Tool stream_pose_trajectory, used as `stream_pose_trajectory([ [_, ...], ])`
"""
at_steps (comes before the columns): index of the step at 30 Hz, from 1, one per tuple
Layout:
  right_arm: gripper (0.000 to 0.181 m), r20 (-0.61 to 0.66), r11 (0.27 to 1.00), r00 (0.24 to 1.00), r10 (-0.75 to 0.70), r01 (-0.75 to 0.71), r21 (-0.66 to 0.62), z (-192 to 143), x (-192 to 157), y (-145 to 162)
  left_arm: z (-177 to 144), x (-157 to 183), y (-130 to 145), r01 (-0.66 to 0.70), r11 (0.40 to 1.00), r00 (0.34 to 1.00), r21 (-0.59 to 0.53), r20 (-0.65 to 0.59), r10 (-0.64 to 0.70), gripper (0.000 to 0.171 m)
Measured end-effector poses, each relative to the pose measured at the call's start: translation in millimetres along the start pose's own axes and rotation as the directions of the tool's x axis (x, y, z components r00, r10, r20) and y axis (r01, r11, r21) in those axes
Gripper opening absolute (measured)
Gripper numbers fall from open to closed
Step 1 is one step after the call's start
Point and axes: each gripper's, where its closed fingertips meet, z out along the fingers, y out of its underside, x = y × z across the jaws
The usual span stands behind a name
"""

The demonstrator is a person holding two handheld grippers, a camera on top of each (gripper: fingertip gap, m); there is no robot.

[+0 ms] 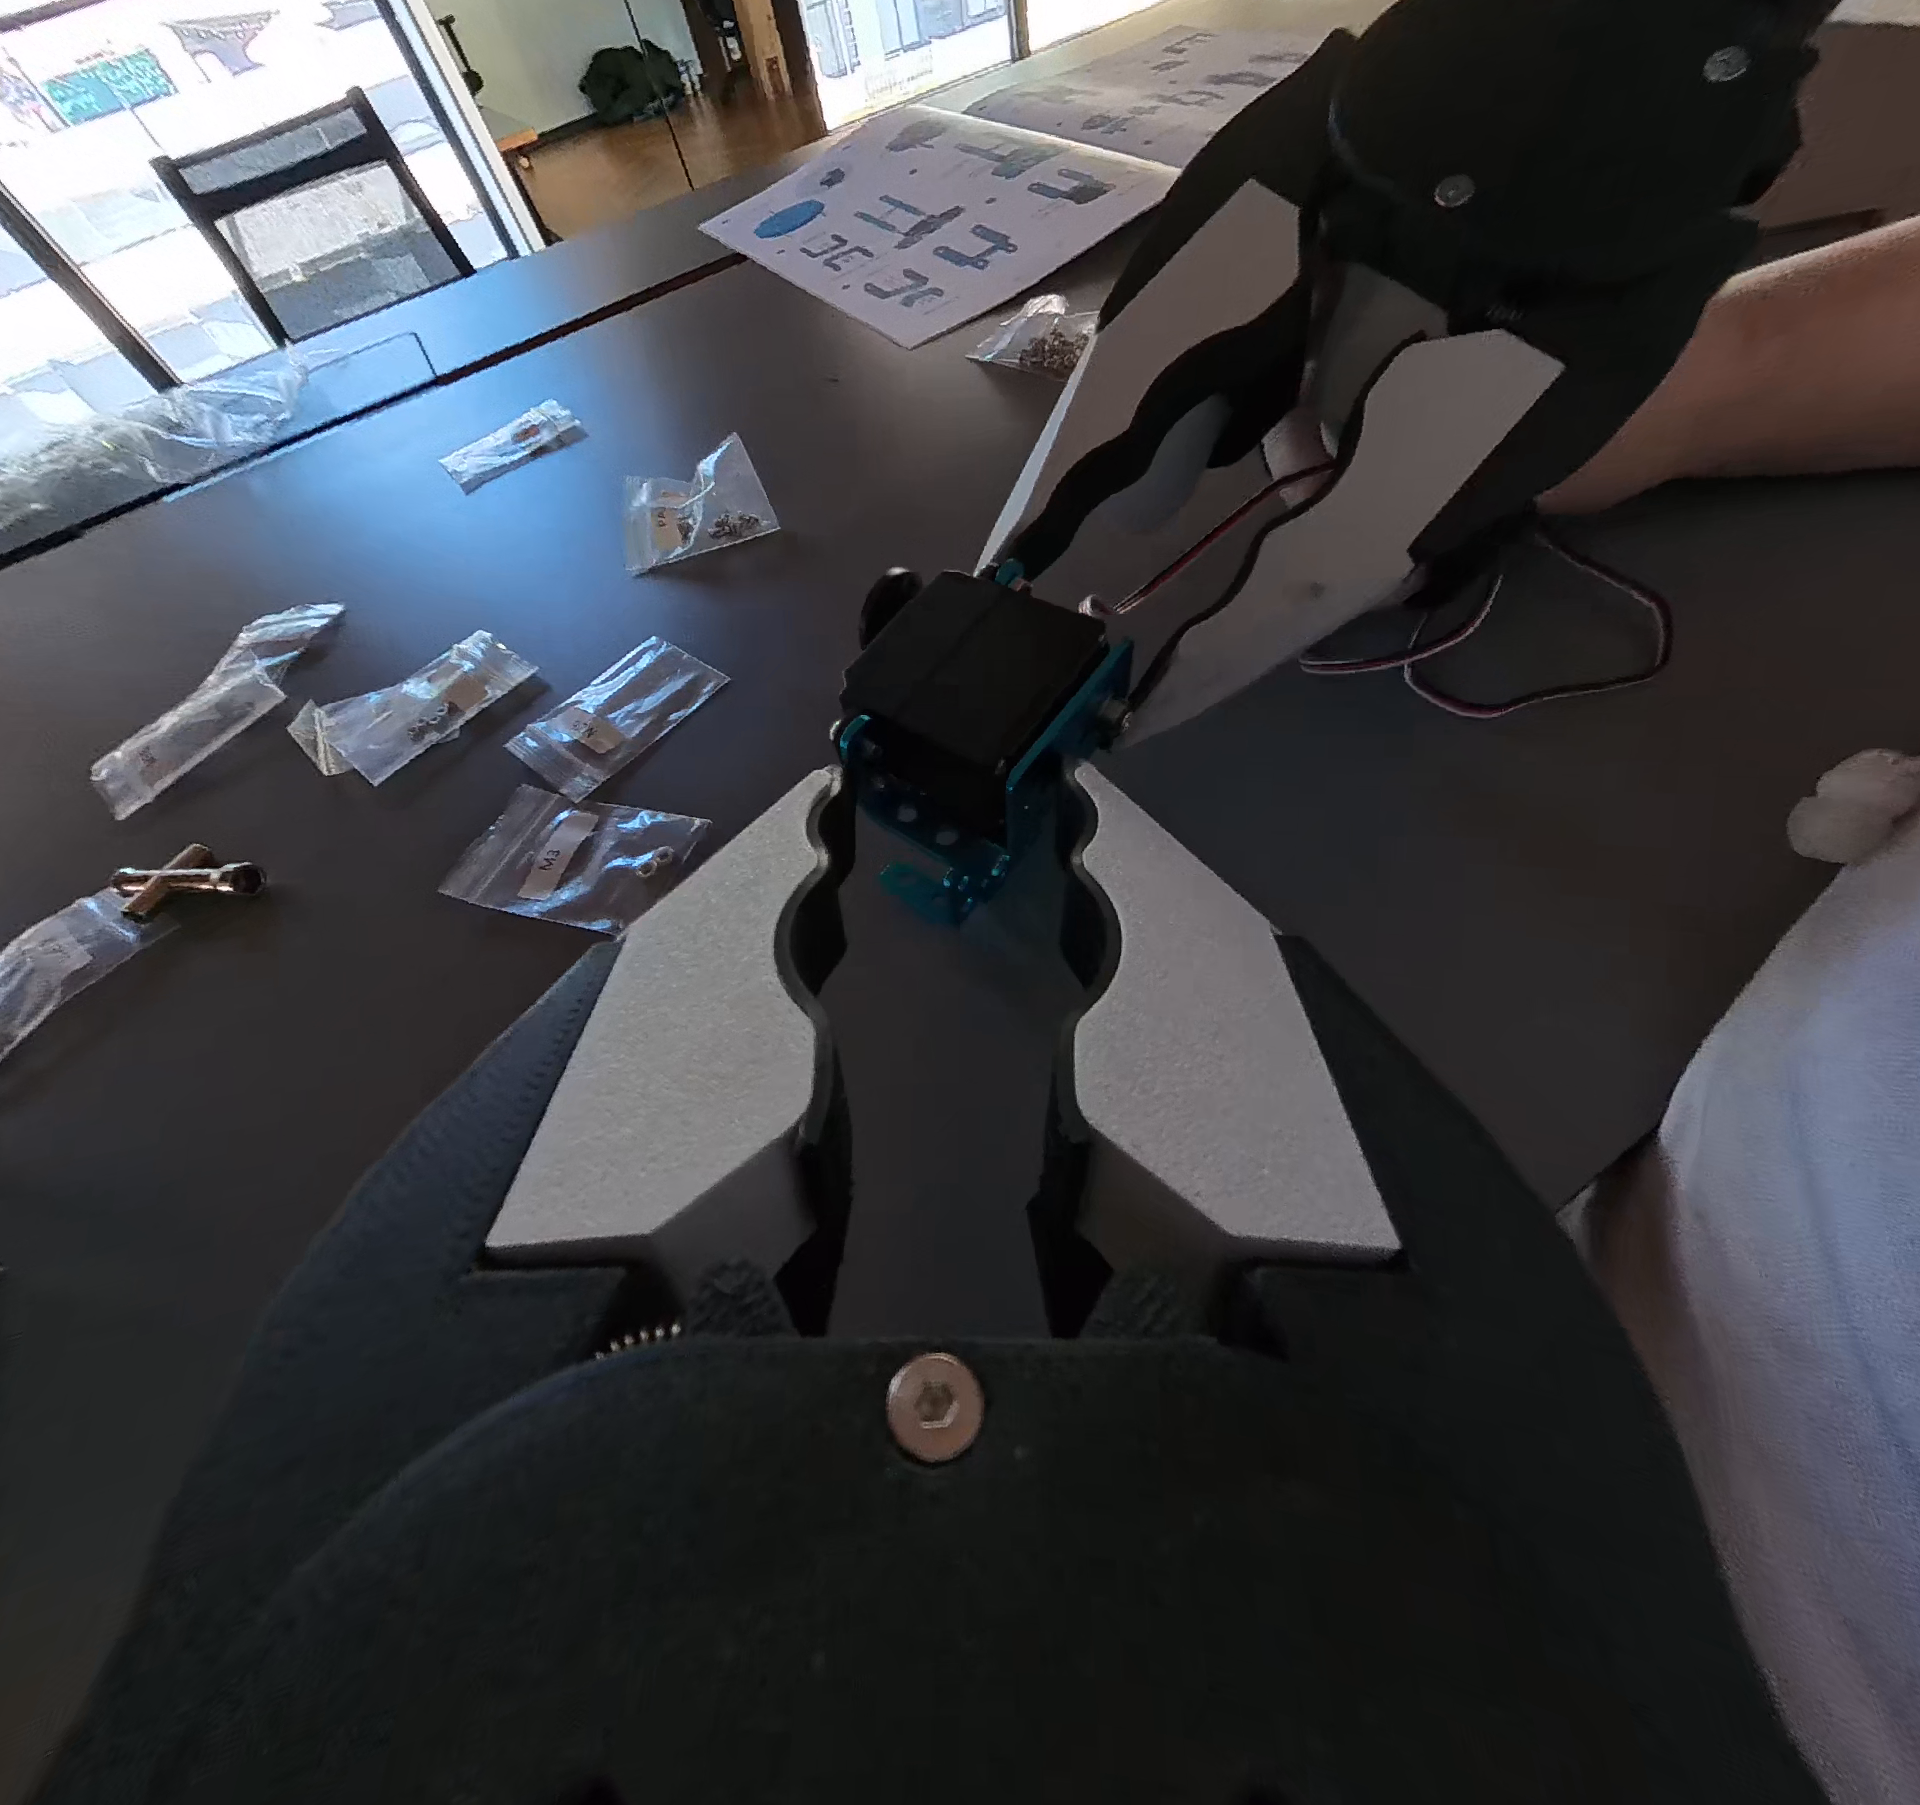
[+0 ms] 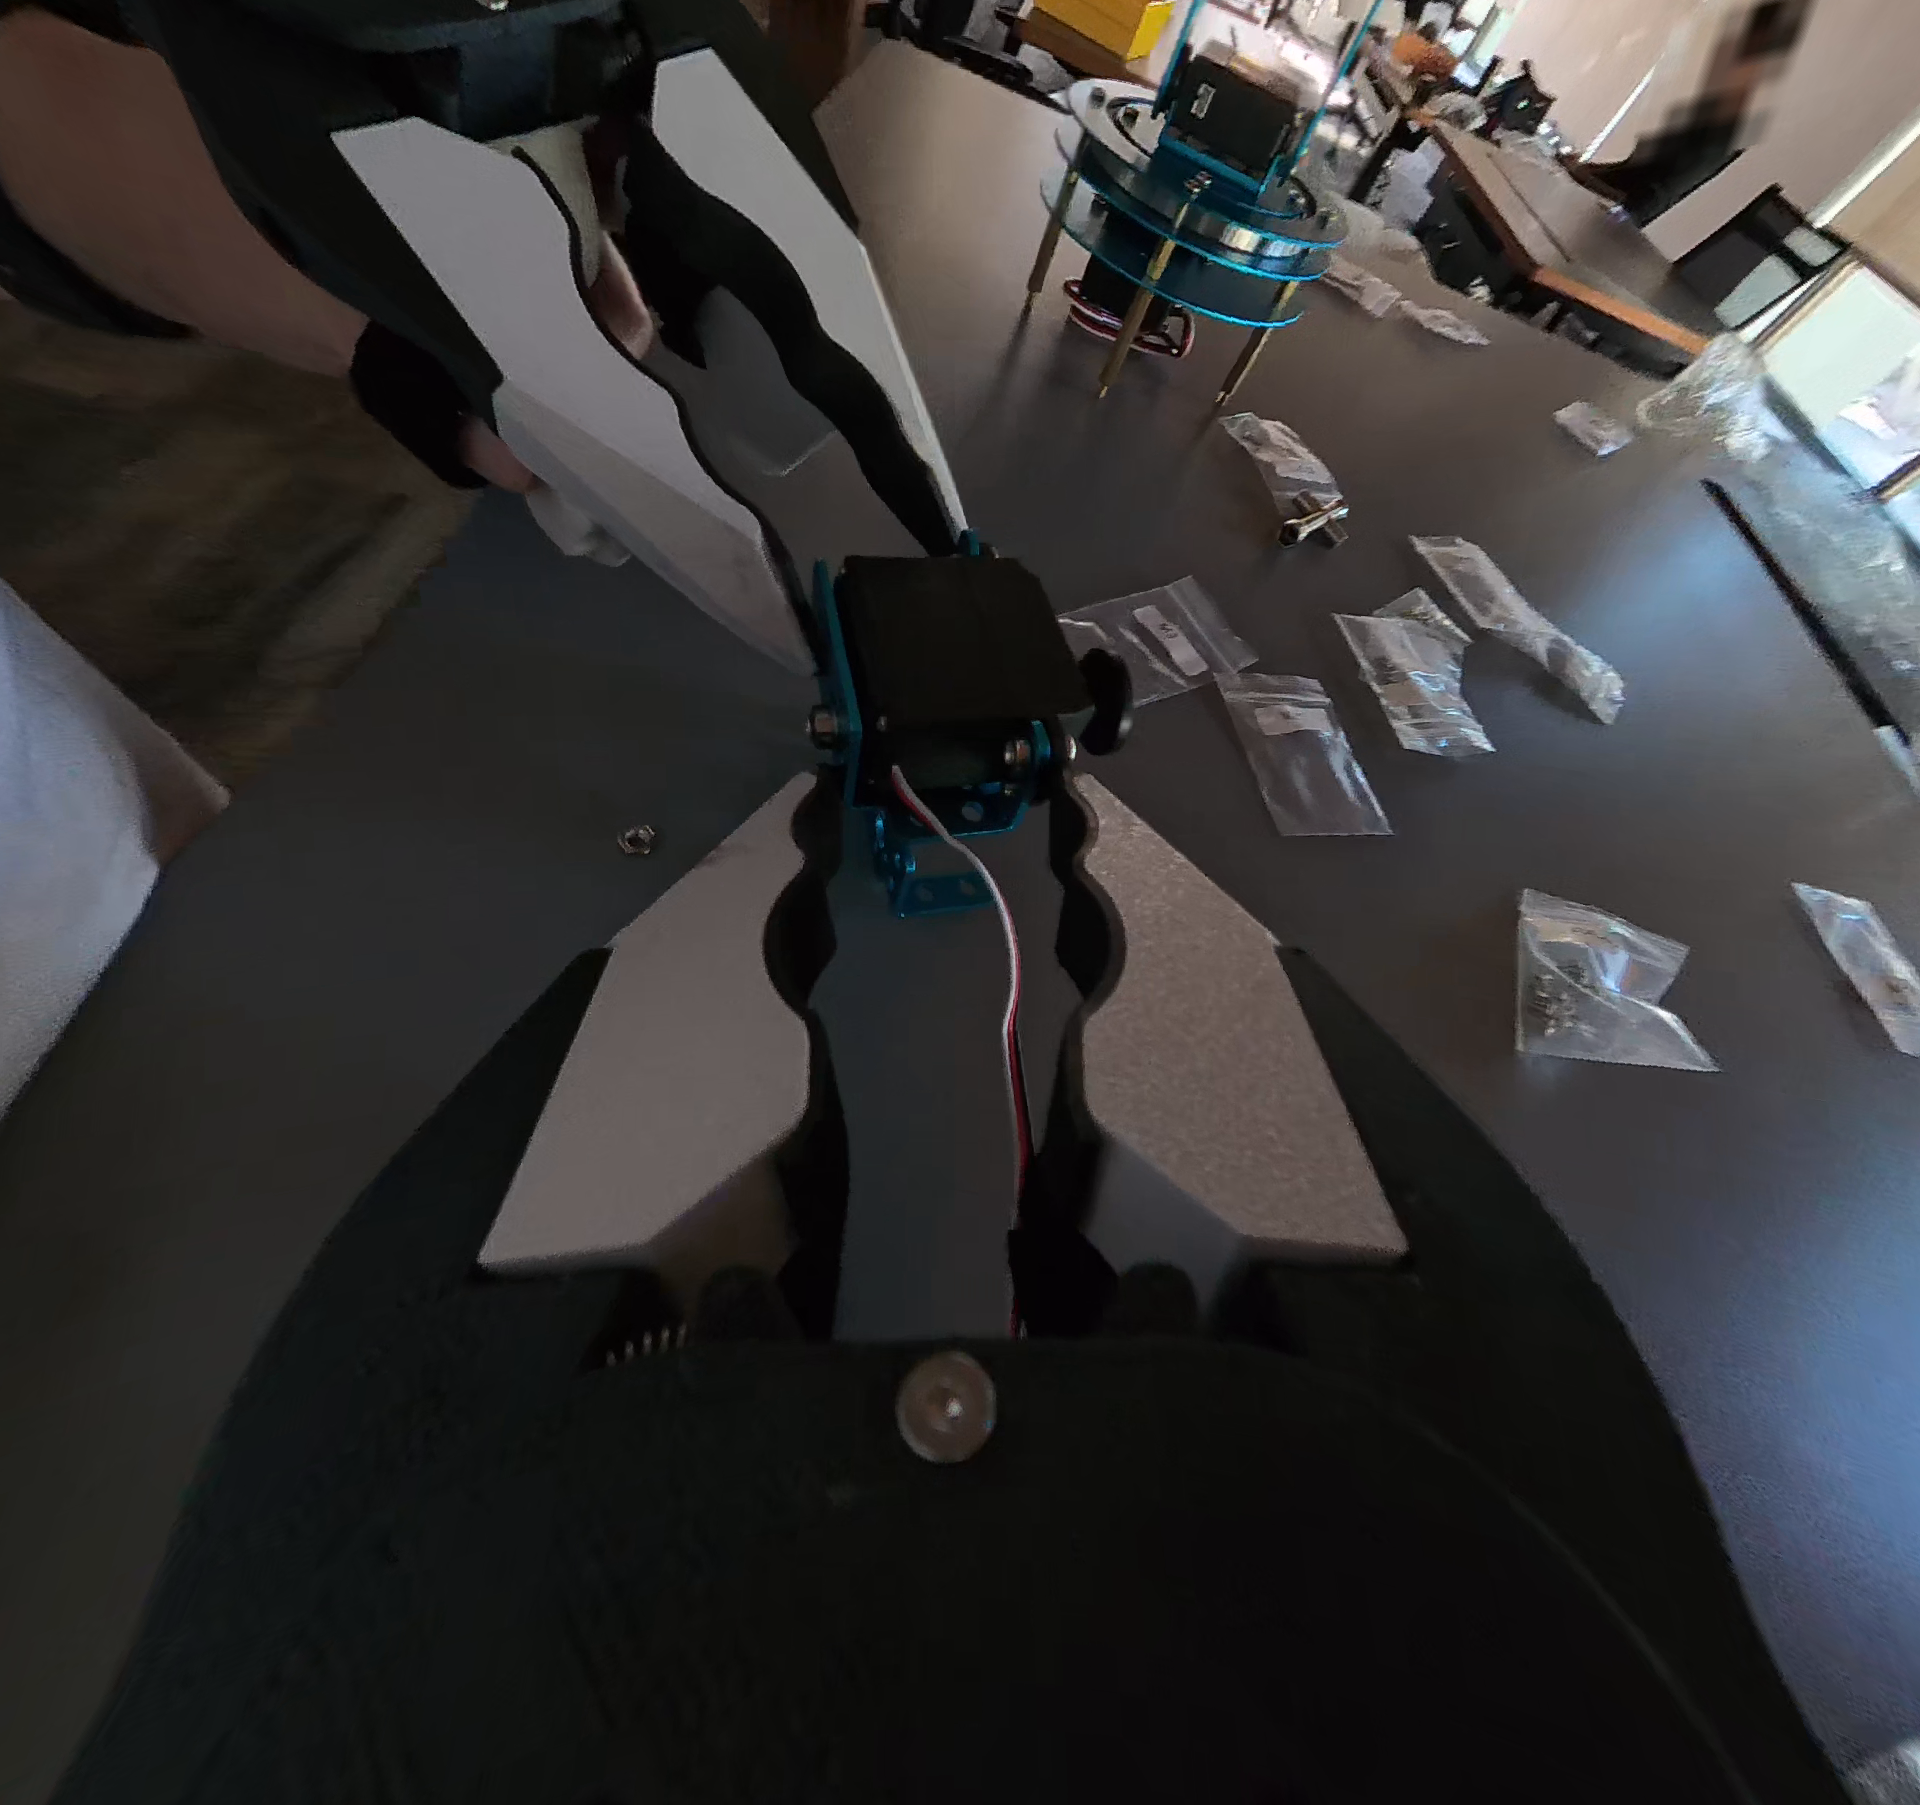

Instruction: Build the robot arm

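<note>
Both the left hand-held gripper (image 1: 951, 799) and the right hand-held gripper (image 2: 940, 799) are clamped on the blue bracket (image 1: 940, 872) carrying the black servo (image 1: 971, 685) above the worktop (image 1: 416, 976), so grip pressure should be kept even.

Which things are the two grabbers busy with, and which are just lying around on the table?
In the grabbers:
- black servo motor in its blue metal bracket, pinched by the left gripper and the right gripper
- its red, white and black wire

Lying about:
- clear plastic bags of screws
- metal cross wrench
- printed paper sheet
- small loose nut
- round blue turntable assembly
</note>
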Motion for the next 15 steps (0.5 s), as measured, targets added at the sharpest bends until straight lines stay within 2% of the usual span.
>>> stream_pose_trajectory([
  [2,0.041,0.016,1.000,1.000,0.012,-0.012,0.004,0.9,-0.4,-0.8,-0.2,-0.9,0.1,0.035,0.999,0.999,-0.001,-0.026,-0.035,0.039],
  [7,0.041,0.017,1.000,1.000,-0.002,0.002,0.019,0.1,-1.6,-3.0,-1.1,0.4,0.4,-0.018,1.000,1.000,0.002,-0.008,0.018,0.040],
  [11,0.040,0.065,0.997,0.995,0.081,-0.082,0.013,1.3,0.5,-2.3,-0.2,-0.9,-0.1,-0.032,0.999,0.999,0.002,0.019,0.032,0.040],
  [15,0.039,0.022,1.000,1.000,0.009,-0.009,0.016,0.8,-1.2,-2.8,-1.4,0.5,0.4,-0.064,0.998,0.997,0.004,0.038,0.064,0.040],
])
